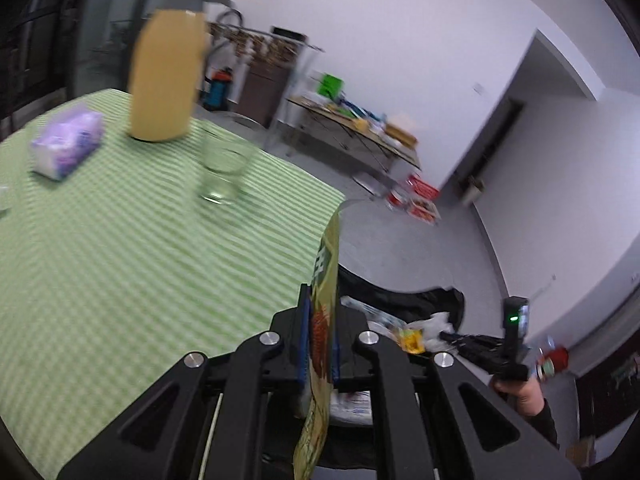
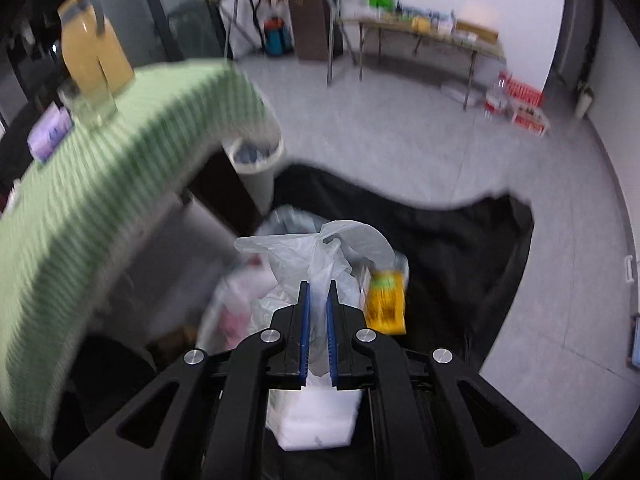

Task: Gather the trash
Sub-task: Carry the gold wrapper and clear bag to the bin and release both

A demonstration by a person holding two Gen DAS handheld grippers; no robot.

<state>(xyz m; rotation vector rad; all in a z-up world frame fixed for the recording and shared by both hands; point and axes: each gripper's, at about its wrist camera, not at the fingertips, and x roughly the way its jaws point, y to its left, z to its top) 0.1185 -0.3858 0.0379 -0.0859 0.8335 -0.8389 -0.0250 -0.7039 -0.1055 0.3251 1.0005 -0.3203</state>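
Observation:
My left gripper (image 1: 320, 300) is shut on a green and yellow snack wrapper (image 1: 325, 280), held edge-on over the table's corner, above a black trash bag (image 1: 400, 300) on the floor. My right gripper (image 2: 318, 288) is shut on a thin white plastic bag (image 2: 320, 256) over the black trash bag (image 2: 460, 248), which holds white bags and a yellow packet (image 2: 386, 300). The right gripper also shows in the left wrist view (image 1: 480, 350), low beside the bag.
The table with a green checked cloth (image 1: 120, 240) carries a yellow jug (image 1: 168, 64), a clear glass (image 1: 224, 168) and a purple tissue pack (image 1: 68, 144). A white bin (image 2: 256, 160) stands under the table's edge. A cluttered side table (image 2: 424, 32) and red crates (image 2: 520, 104) stand by the far wall.

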